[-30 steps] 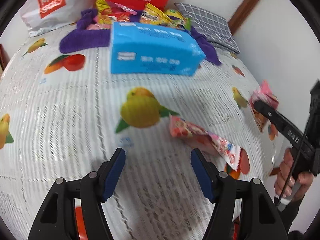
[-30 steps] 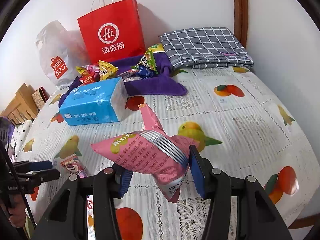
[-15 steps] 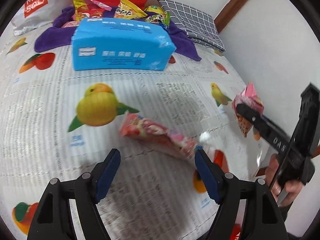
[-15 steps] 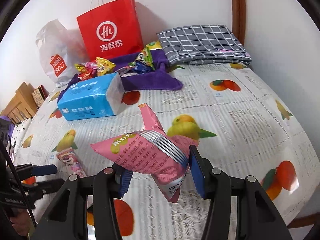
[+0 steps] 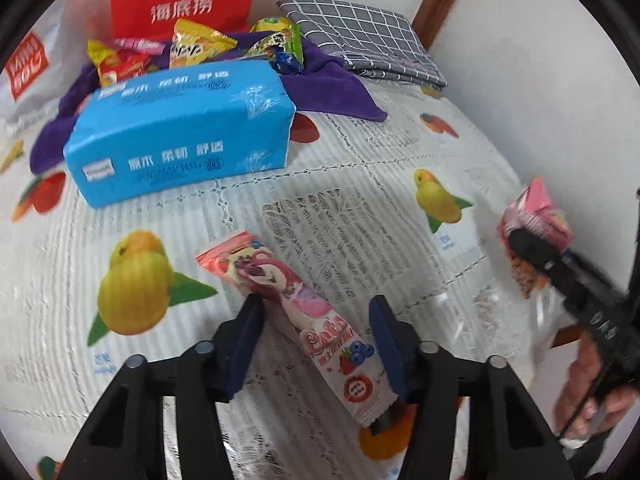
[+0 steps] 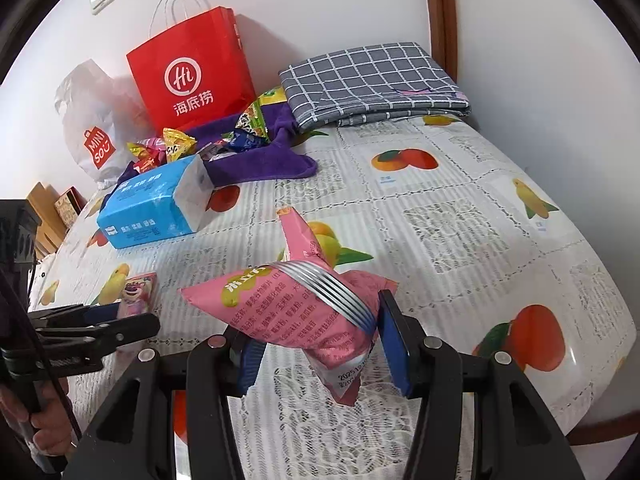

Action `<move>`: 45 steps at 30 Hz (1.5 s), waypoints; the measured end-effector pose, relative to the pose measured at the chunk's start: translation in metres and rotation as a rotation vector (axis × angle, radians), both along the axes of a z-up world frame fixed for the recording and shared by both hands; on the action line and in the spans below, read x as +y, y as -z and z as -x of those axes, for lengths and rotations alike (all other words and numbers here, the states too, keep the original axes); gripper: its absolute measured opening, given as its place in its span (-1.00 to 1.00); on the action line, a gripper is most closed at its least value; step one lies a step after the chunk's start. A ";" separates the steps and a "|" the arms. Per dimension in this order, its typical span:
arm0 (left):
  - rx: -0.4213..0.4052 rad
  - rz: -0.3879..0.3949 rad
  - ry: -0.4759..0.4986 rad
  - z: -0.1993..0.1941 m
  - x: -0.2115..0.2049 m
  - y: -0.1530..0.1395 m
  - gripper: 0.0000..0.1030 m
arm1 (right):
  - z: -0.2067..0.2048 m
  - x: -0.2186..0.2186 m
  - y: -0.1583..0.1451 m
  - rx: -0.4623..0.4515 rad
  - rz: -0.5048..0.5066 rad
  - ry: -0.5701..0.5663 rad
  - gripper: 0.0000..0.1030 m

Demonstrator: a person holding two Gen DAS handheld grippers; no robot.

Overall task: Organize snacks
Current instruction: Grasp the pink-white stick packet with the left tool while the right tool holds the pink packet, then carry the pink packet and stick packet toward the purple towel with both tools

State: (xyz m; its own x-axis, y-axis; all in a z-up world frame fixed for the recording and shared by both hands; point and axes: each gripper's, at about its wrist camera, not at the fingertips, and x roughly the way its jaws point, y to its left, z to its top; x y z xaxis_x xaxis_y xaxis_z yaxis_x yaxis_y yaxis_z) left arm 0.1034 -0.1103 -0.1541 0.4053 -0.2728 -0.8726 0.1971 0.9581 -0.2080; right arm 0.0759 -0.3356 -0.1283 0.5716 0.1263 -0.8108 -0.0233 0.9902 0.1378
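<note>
A long pink snack bar with a strawberry-bear print lies slantwise on the fruit-patterned cover. My left gripper points down over it, its jaws closing with the bar between the blue pads; the pads stand close on both sides without a clear squeeze. My right gripper is shut on a puffed pink snack bag, held above the cover. From the left wrist, that bag and the right gripper show at the right edge. Several more snack packets lie on a purple towel at the back.
A blue tissue pack lies between the grippers and the towel. Behind stand a red paper bag and a white plastic bag against the wall. A folded grey checked cloth lies back right. The cover's edge drops off at the right.
The left gripper slid over to the bear-print bar, which lay ahead and to the right; its jaws widened, then narrowed around it. The right gripper drifted slightly, still holding the pink bag.
</note>
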 end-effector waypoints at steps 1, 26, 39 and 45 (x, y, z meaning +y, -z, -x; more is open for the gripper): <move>-0.010 -0.022 -0.002 0.001 0.000 0.000 -0.30 | 0.000 -0.001 0.000 -0.001 -0.005 0.000 0.00; -0.163 -0.119 -0.072 0.009 0.051 0.005 -0.53 | -0.003 0.030 0.014 0.015 0.041 -0.045 0.00; -0.144 -0.077 -0.093 0.009 0.056 0.003 -0.65 | -0.005 0.057 0.013 0.039 0.069 -0.101 -0.01; -0.138 -0.072 -0.098 0.012 0.064 -0.009 -0.66 | -0.006 0.068 -0.002 0.022 0.074 -0.096 -0.01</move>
State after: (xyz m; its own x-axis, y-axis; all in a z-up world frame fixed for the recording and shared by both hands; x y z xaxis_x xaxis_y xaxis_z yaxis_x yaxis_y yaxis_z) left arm 0.0914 -0.0467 -0.1453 0.5445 -0.1648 -0.8224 0.1237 0.9856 -0.1156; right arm 0.0819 -0.2681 -0.1265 0.5419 0.1194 -0.8319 -0.1168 0.9909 0.0662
